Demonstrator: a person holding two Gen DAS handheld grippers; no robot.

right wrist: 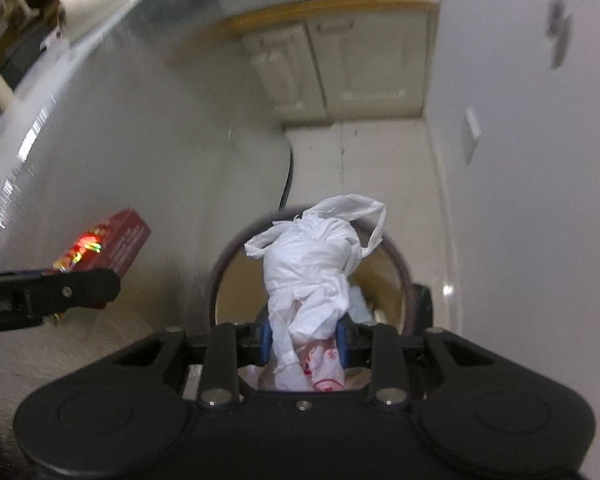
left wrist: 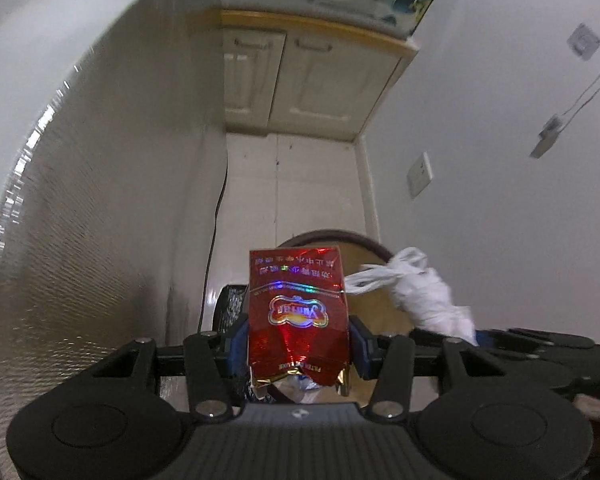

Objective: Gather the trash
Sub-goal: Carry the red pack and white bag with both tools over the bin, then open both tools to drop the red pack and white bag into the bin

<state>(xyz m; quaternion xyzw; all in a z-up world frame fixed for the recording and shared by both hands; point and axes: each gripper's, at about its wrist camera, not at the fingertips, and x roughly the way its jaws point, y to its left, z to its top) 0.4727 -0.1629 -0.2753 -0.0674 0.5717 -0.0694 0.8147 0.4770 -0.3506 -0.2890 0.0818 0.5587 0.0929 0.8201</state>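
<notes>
My left gripper (left wrist: 298, 346) is shut on a shiny red foil packet (left wrist: 298, 312), held upright above a round trash bin (left wrist: 380, 300) on the floor. My right gripper (right wrist: 303, 338) is shut on a knotted white plastic bag (right wrist: 312, 272), held directly over the bin's opening (right wrist: 384, 280). The white bag also shows in the left wrist view (left wrist: 424, 296) at right, with the right gripper under it. The red packet also shows in the right wrist view (right wrist: 108, 246) at left, above the left gripper's arm.
The bin stands in a narrow gap between a silvery textured appliance side (left wrist: 100, 200) on the left and a white wall (left wrist: 500, 200) on the right. A cream cabinet (left wrist: 300, 84) closes the far end. A black cable (left wrist: 214, 240) runs down to the tiled floor.
</notes>
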